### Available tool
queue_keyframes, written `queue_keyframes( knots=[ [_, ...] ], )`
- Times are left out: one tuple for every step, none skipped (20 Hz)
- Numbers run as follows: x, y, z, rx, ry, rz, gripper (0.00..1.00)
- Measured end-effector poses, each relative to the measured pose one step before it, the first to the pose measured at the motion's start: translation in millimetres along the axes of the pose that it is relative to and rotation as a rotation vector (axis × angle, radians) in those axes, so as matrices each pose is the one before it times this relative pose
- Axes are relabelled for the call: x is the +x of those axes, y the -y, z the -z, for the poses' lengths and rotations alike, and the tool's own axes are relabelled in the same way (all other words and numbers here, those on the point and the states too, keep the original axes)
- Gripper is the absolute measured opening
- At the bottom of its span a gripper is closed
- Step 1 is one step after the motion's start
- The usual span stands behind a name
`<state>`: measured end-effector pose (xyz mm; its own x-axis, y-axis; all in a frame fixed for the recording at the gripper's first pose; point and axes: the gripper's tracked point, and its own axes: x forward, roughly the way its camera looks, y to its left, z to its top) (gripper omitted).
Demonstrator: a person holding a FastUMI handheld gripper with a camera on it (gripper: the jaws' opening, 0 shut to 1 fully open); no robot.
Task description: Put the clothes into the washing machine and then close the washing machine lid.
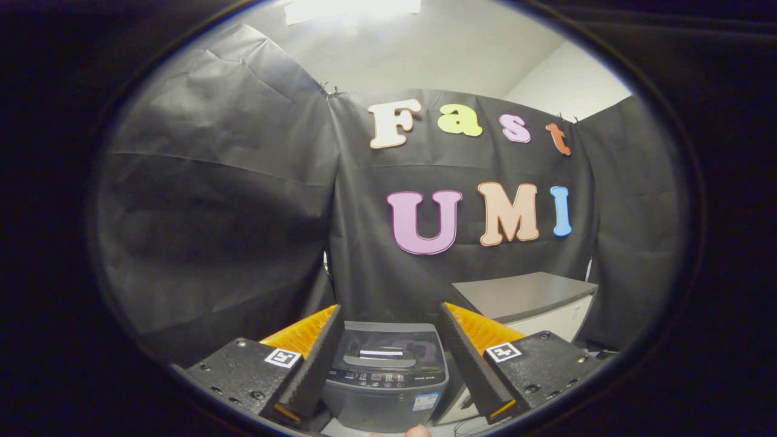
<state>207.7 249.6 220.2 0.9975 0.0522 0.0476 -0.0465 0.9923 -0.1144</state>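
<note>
Item: washer (386, 376), small grey top-loader, sitting low in the centre of the frame, seen between the two fingers and just beyond them. Lid (388, 346) looking closed or nearly so, a pale handle strip showing across its top; control panel facing the camera.

Handling, as judged: the body is rigid plastic and light enough to slide if pushed hard. The lid is stiff, smooth and hinged; best taken at its front edge or handle strip. Clothes are not sighted; being soft and limp, they would want a pinch at a bunched fold.

Gripper (386, 355): jaws standing well apart, holding nothing, orange-backed fingers (306, 364) framing the washer.

Pose: held level, pointing straight at the washer, tips short of it.

Adjacent: grey-topped cabinet (528, 297), lower right, behind the washer. A fingertip (417, 431) is showing at bottom centre.
</note>
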Motion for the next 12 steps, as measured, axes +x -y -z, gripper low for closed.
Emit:
queue_keyframes(
  knots=[
    [0.03, -0.26, 1.29, 0.00122, 0.00051, 0.00001, 0.95],
    [1.6, -0.03, 0.19, -0.00111, 0.00061, -0.00004, 0.95],
    [1.93, -0.23, 1.25, -0.00074, -0.00003, 0.00184, 0.95],
    [1.96, -1.12, 1.25, 0.00125, -0.00199, -0.00055, 0.95],
    [2.67, -1.93, 2.39, 0.00189, -0.00299, -0.00398, 0.95],
    [2.59, -0.93, 2.48, 0.00089, -0.00536, -0.00238, 0.95],
    [2.2, 0.39, 2.46, 0.00279, -0.00539, 0.00078, 0.95],
    [1.33, -0.48, 2.37, 0.0055, -0.00231, -0.00074, 0.95],
    [1.5, -0.96, 1.8, 0.0039, -0.00371, -0.00241, 0.95],
    [0.22, 0.99, 0.89, -0.00069, -0.00422, 0.00091, 0.95],
    [0.1, 0.66, 1.03, -0.00194, -0.00083, 0.00166, 0.95],
    [1.82, 1.44, 1.88, -0.00197, -0.00281, 0.00156, 0.95]
  ],
)
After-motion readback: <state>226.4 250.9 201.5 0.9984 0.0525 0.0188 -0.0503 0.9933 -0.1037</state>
